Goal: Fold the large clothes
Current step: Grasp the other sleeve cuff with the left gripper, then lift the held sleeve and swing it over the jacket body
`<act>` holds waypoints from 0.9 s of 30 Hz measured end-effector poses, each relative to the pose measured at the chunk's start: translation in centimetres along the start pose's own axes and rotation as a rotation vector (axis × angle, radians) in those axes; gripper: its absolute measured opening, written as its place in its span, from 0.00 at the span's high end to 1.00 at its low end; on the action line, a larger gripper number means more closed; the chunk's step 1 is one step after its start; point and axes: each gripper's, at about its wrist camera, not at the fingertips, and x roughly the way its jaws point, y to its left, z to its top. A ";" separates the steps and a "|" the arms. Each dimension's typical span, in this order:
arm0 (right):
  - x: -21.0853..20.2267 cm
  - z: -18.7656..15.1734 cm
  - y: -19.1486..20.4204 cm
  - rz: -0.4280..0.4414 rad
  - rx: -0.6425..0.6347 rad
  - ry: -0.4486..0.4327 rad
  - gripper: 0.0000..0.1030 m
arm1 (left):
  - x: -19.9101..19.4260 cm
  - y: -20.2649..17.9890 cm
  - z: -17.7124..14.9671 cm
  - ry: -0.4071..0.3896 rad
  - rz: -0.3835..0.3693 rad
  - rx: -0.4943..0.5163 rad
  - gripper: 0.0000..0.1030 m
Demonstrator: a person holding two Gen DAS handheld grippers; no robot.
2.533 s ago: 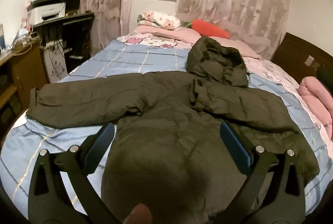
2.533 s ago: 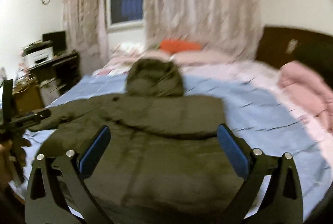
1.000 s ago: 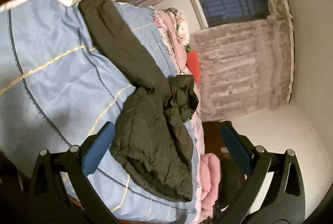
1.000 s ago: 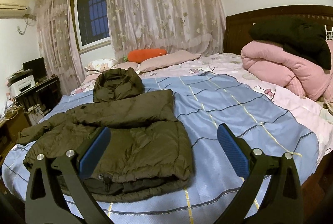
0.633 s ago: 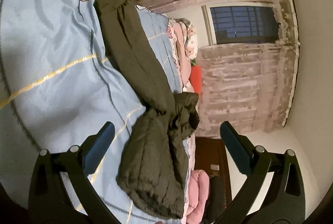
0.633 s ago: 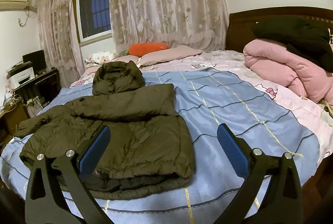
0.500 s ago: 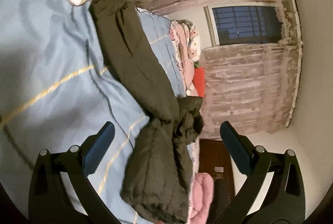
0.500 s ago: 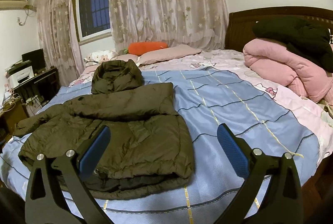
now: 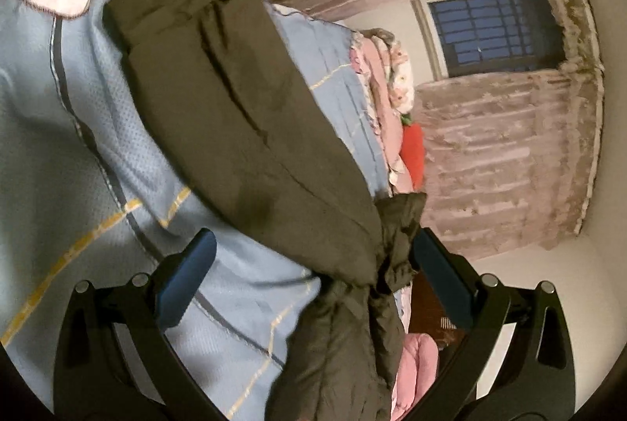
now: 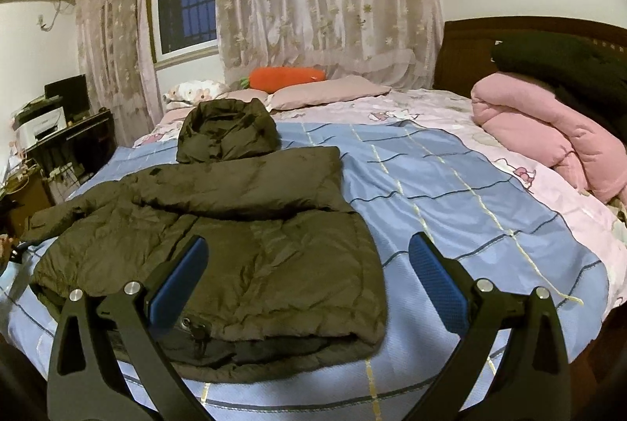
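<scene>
A dark olive hooded puffer jacket (image 10: 243,225) lies on the blue checked bedspread (image 10: 450,201). Its right sleeve is folded across the chest; its left sleeve (image 10: 58,213) stretches out to the left. In the tilted left wrist view that sleeve (image 9: 243,131) fills the middle, its cuff at the top. My left gripper (image 9: 313,264) is open and empty, close above the sleeve near the shoulder. My right gripper (image 10: 305,276) is open and empty, held over the jacket's hem at the bed's near edge.
A pink quilt (image 10: 548,135) with a black garment (image 10: 568,68) on it lies at the right by the dark headboard. Pillows and an orange cushion (image 10: 288,76) lie under the curtained window. A desk with a printer (image 10: 43,127) stands left of the bed.
The left gripper has rolled sideways and moved in close over the outstretched left sleeve. The right gripper has drawn back a little at the hem. Both stay open.
</scene>
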 end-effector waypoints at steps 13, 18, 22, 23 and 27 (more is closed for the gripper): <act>1.8 -0.2 2.1 0.027 -0.050 0.037 0.01 | 3.1 1.5 2.7 -0.047 0.088 0.019 0.02; 2.2 -0.2 2.6 0.032 -0.055 0.047 0.01 | 3.6 1.4 3.8 -0.092 0.121 0.012 0.02; 2.6 -0.3 3.0 0.037 -0.064 0.058 0.01 | 3.8 1.2 4.4 -0.151 0.172 0.032 0.02; 2.7 -0.3 3.2 0.038 -0.067 0.060 0.01 | 3.8 1.1 4.6 -0.167 0.189 0.039 0.02; 3.0 -0.3 3.5 0.042 -0.076 0.068 0.01 | 4.3 0.8 5.5 -0.202 0.244 0.066 0.02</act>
